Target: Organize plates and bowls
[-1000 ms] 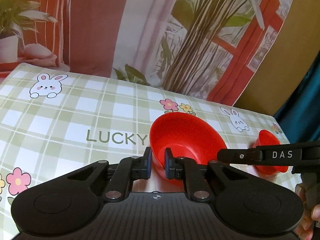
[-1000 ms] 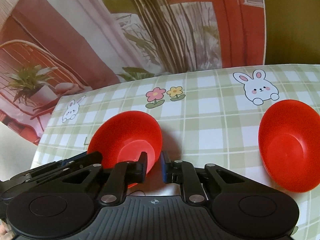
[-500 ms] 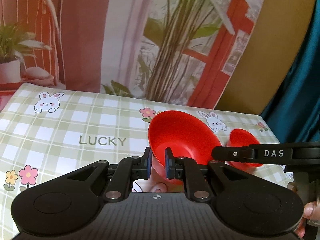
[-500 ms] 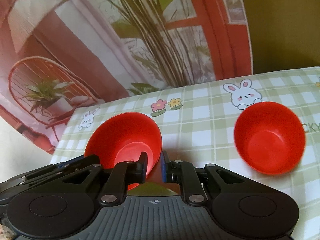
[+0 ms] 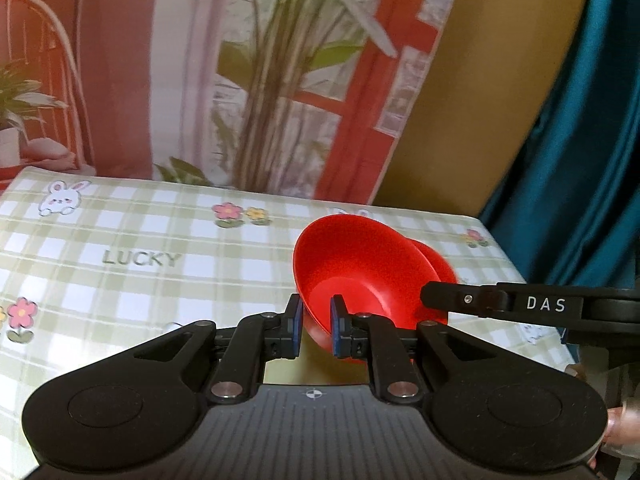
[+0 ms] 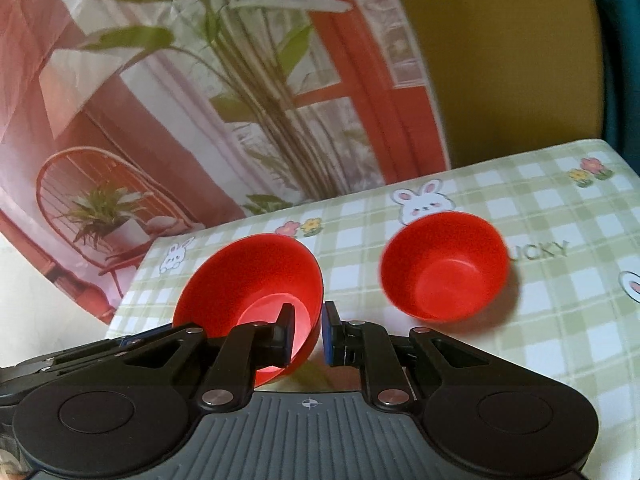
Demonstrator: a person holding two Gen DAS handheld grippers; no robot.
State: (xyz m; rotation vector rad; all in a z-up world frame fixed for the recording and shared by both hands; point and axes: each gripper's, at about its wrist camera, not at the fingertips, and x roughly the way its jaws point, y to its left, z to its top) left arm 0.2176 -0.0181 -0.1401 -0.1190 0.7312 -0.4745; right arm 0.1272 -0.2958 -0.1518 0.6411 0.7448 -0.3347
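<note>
A wide red bowl (image 5: 360,264) is clamped by its rim in both grippers at once and hangs tilted above the tabletop, clear of the cloth. The left gripper (image 5: 314,326) has its blue pads (image 5: 335,330) pinched narrow on the near rim, one pad inside the bowl and one outside. In the right wrist view the same bowl (image 6: 256,276) sits at the left, and the right gripper (image 6: 307,332) grips its rim on the right side in the same way, jaws narrow, one finger (image 6: 285,332) reaching down inside the bowl. The right gripper's black body, lettered DAS, crosses the right side of the left wrist view just beside the bowl (image 5: 500,304).

A second, smaller and deeper red bowl (image 6: 444,266) stands upright on the tablecloth (image 6: 540,340), apart from the held one and nearer the right edge of the tabletop; in the left wrist view only a sliver of it (image 5: 438,264) shows behind the held bowl.

The green-and-white checked cloth carries rabbits, flowers and the word LUCKY (image 5: 140,258). Behind the far edge hangs a printed backdrop (image 5: 280,80) with plants and a red window frame, and a teal curtain (image 5: 580,140) hangs at the right.
</note>
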